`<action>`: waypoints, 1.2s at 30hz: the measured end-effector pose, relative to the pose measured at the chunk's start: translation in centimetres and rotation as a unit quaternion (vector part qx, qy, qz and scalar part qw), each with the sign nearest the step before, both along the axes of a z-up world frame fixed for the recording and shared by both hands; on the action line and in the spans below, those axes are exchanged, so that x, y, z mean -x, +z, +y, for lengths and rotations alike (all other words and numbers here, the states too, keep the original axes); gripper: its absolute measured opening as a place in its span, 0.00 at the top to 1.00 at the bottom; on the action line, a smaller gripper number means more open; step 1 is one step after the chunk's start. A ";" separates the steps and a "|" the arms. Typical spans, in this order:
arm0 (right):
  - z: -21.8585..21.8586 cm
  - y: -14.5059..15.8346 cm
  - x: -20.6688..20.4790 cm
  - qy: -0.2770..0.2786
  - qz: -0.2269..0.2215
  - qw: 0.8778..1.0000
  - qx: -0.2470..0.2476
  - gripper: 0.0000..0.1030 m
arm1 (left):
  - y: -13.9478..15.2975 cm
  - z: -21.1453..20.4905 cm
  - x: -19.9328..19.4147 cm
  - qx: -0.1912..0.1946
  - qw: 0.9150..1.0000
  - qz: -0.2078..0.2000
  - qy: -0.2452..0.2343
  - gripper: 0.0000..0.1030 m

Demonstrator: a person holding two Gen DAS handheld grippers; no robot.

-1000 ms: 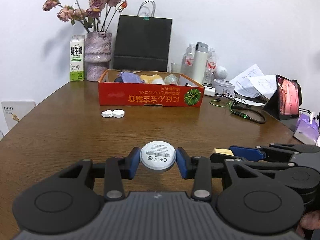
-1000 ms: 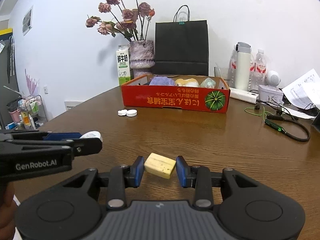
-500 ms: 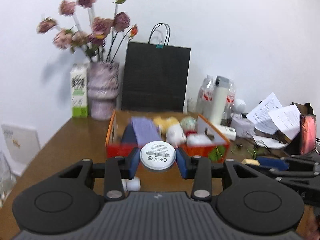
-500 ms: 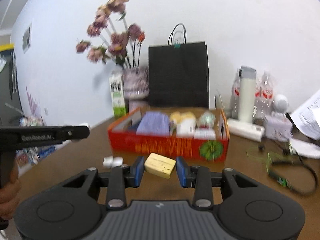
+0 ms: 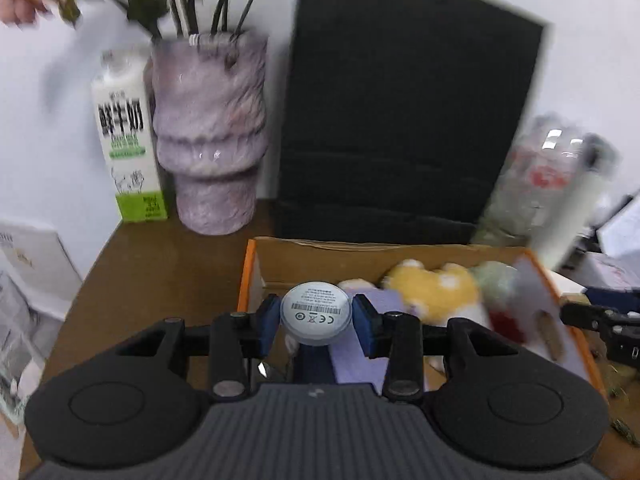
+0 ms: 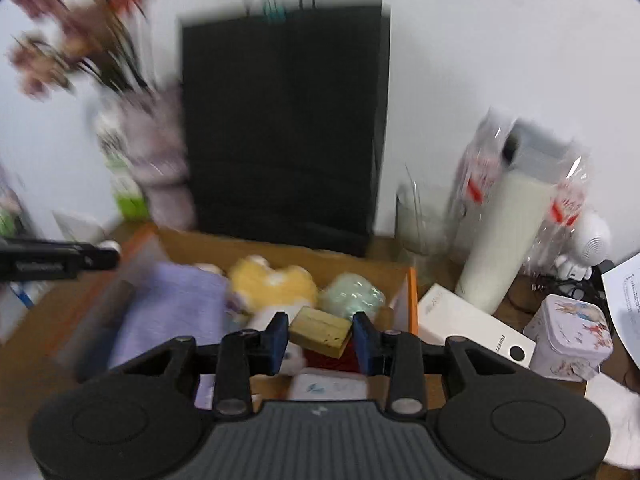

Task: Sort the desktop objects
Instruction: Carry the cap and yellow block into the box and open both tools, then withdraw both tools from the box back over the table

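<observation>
Holding a white round disc between the blue pads of our left gripper, we have the jaws clenched on its two sides, its labelled face turned toward the camera. The disc hangs above the near left part of an orange cardboard box, clear of the things inside. In our right gripper we grasp a yellowish block, tilted between the pads, and it hangs over the right part of the same box.

Inside the box we see a purple cloth on the left, a yellow plush toy near the middle and a pale green lump beside it toward the right wall. Something red lies under the block, too blurred to tell what it is.

Behind the box a black paper bag stands against the white wall. To its left we see a mottled purple vase with dark stems, and a milk carton just beside the vase. Right of the box, in the right wrist view, stand a tall white bottle, a flat white box and a small patterned tin, all on the brown table.

From the left wrist view the other gripper's dark tip shows at the right edge, beyond the box's right wall. Both views are smeared, most at the edges.
</observation>
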State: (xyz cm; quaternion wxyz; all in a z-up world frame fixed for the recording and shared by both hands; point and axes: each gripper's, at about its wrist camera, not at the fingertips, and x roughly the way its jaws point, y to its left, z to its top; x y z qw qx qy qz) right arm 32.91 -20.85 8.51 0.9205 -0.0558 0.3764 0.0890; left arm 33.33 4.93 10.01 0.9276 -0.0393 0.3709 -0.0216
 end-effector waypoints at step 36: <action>-0.4 0.4 6.7 -0.034 -0.017 0.993 -0.112 0.17 | 2.2 -0.1 7.5 -0.011 0.999 0.009 0.033 0.00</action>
